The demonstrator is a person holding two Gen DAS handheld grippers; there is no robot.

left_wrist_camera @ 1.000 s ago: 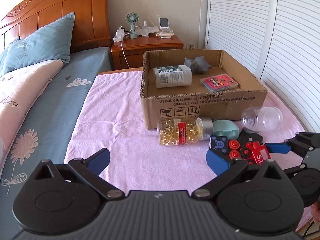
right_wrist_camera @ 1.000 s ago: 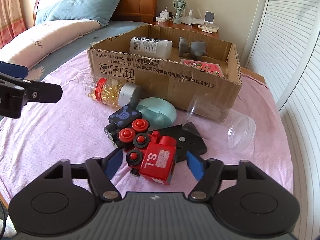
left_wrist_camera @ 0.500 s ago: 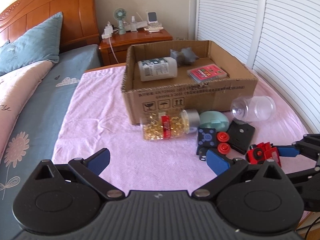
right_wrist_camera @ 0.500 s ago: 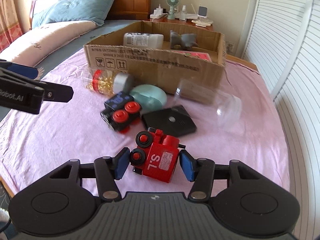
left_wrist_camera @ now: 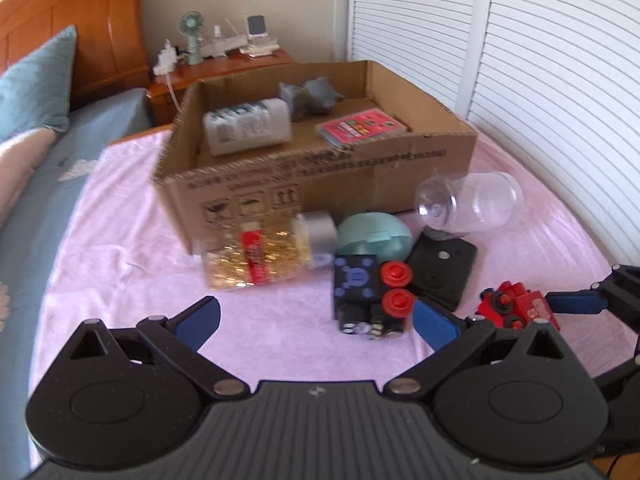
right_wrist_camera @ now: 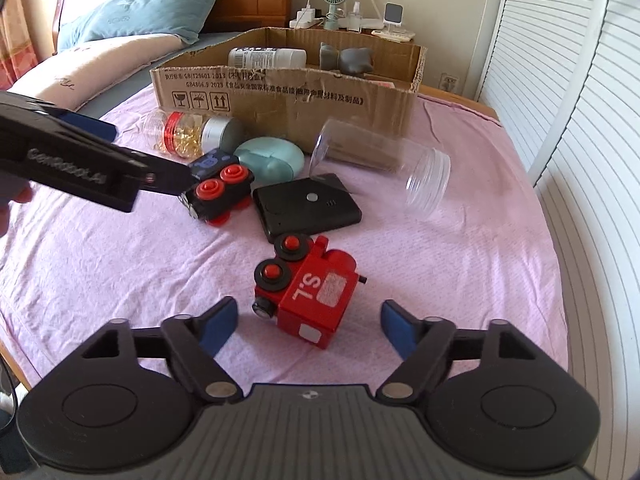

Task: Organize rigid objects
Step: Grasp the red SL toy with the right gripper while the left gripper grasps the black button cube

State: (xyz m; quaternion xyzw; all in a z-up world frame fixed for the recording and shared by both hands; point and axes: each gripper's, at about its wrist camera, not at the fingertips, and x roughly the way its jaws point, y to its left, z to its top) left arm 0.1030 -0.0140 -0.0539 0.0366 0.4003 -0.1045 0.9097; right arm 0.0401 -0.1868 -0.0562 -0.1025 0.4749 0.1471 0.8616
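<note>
Red toy train (right_wrist_camera: 308, 288) lies on its side on pink bed cover (right_wrist_camera: 460, 272), between parted fingers of right gripper (right_wrist_camera: 308, 322), neither pad touching it. Black toy car (left_wrist_camera: 370, 294) sits beside black case (left_wrist_camera: 442, 268), mint case (left_wrist_camera: 374, 234) and capsule bottle (left_wrist_camera: 260, 254), before cardboard box (left_wrist_camera: 320, 192). Left gripper (left_wrist_camera: 316, 318) fingers spread wide, right one near the car. Clear jar (right_wrist_camera: 380, 168) lies toppled against the box.

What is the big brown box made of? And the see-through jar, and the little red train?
The box looks like cardboard: matte brown, with torn, wavy edges and printed marks. The jar looks like clear plastic, though glass is possible: you see the cloth through it, and its mouth is ribbed. The train looks like painted wood or plastic: smooth, slightly shiny red.
</note>
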